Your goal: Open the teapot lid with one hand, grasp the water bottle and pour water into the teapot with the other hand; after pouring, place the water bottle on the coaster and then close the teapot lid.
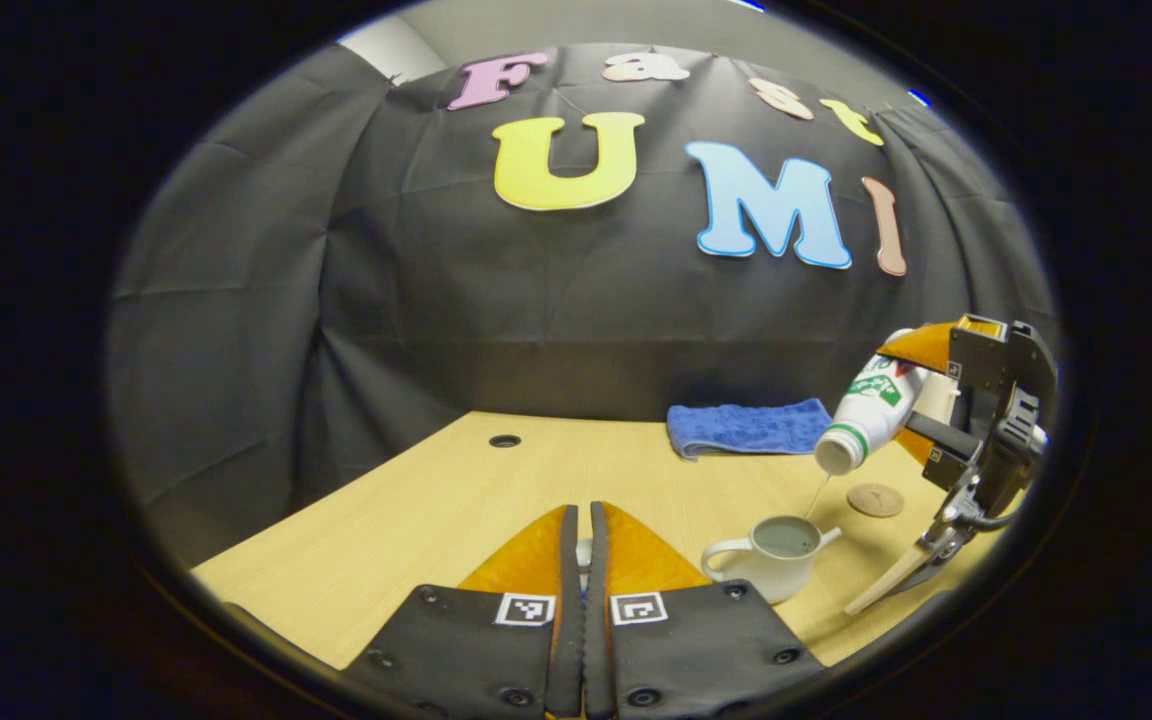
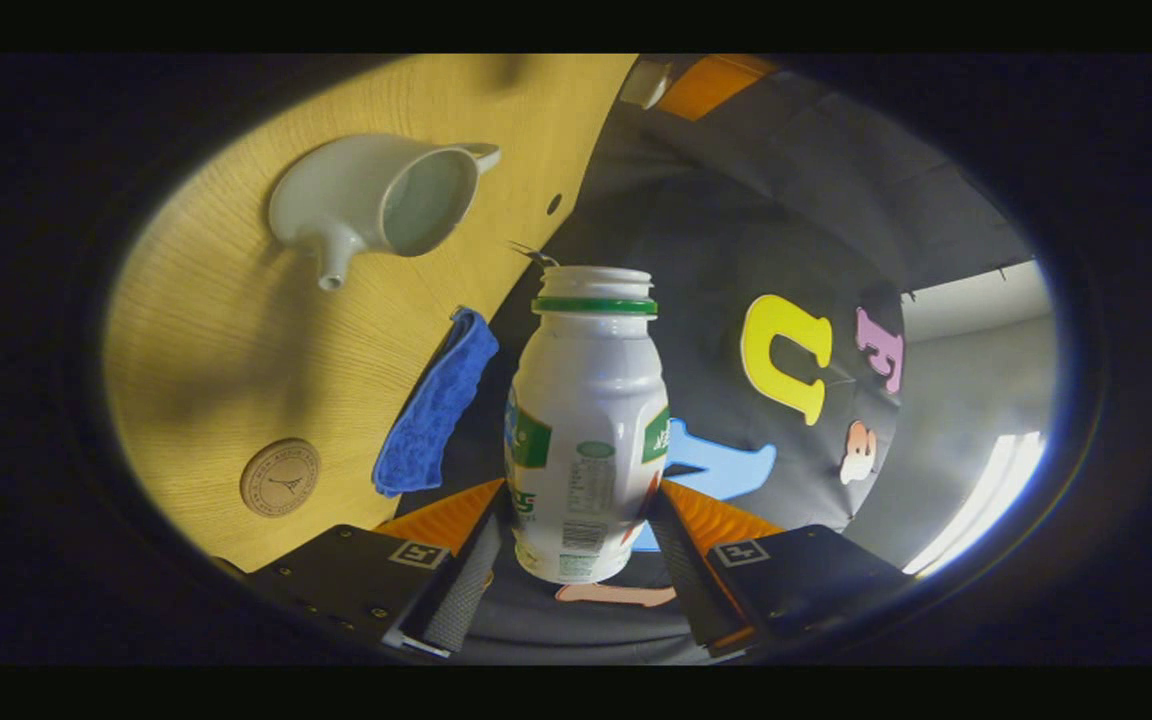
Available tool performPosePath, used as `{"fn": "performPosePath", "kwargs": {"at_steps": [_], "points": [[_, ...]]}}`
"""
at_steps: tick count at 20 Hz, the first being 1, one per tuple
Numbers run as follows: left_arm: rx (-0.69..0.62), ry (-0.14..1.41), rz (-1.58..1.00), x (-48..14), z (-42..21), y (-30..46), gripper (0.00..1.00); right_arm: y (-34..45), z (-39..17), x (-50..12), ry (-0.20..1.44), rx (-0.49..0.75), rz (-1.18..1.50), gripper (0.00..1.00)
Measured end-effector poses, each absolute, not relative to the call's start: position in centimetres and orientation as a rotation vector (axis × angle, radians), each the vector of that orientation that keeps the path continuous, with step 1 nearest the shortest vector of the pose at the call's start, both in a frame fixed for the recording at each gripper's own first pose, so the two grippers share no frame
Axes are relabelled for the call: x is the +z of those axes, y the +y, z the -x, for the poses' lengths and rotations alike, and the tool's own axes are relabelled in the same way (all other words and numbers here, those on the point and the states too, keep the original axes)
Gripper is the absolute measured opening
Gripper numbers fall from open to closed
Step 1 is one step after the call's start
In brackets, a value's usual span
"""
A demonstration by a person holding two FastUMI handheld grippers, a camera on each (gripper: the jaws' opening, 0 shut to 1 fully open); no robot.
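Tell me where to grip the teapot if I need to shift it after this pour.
Take the teapot by its loop handle, jaws across the loop, coming from the side of the left gripper: the handle sticks out that way, while the spout and the pouring water bottle crowd the other.

Low in the frame's centre, left gripper [image 1: 581,530] with jaws nearly together, a sliver of something pale between the fingers, too hidden to name. Lower right: white teapot [image 1: 771,556] on the wooden table [image 1: 416,520], lid off, liquid inside. Above it, water bottle [image 1: 866,412] tilted mouth-down in the right gripper [image 1: 921,400], thin stream falling. Round coaster [image 1: 875,499] just right; blue cloth [image 1: 746,427] behind.
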State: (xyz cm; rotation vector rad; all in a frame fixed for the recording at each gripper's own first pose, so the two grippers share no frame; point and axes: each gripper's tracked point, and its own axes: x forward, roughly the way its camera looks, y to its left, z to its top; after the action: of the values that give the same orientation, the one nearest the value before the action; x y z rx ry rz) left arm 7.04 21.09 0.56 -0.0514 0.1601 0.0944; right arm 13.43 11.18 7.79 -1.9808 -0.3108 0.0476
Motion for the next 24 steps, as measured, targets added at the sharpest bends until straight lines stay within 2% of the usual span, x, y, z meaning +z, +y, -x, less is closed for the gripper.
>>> {"fn": "performPosePath", "kwargs": {"at_steps": [2, 5, 6, 7, 17, 18, 20, 21, 24], "points": [[0.095, 0.160, 0.052, 0.5, -7.0, 21.0, 0.10, 11.3, -13.4, 7.9, -0.315, 0.051, 1.991, 0.78], [0.095, 0.162, 0.054, 0.5, -6.9, 21.2, 0.11, 11.6, -13.4, 7.8, -0.322, 0.063, 2.005, 0.81], [0.095, 0.164, 0.053, 0.4, -7.0, 21.1, 0.07, 11.7, -13.4, 7.8, -0.327, 0.065, 2.009, 0.81], [0.095, 0.165, 0.053, 0.3, -7.0, 21.1, 0.11, 11.8, -13.4, 7.8, -0.330, 0.066, 2.014, 0.81], [0.094, 0.170, 0.051, 0.2, -6.9, 21.1, 0.11, 12.5, -13.3, 8.5, -0.388, 0.055, 2.070, 0.80], [0.094, 0.171, 0.050, 0.2, -6.9, 21.1, 0.07, 12.5, -13.3, 8.5, -0.392, 0.058, 2.072, 0.80], [0.093, 0.172, 0.050, 0.1, -6.9, 21.0, 0.06, 12.8, -13.2, 8.6, -0.406, 0.057, 2.085, 0.81], [0.094, 0.173, 0.049, 0.2, -6.8, 21.1, 0.11, 12.9, -13.1, 8.6, -0.414, 0.055, 2.093, 0.81], [0.093, 0.173, 0.047, 0.1, -6.9, 21.1, 0.10, 13.2, -13.0, 8.7, -0.434, 0.054, 2.114, 0.81]]}}
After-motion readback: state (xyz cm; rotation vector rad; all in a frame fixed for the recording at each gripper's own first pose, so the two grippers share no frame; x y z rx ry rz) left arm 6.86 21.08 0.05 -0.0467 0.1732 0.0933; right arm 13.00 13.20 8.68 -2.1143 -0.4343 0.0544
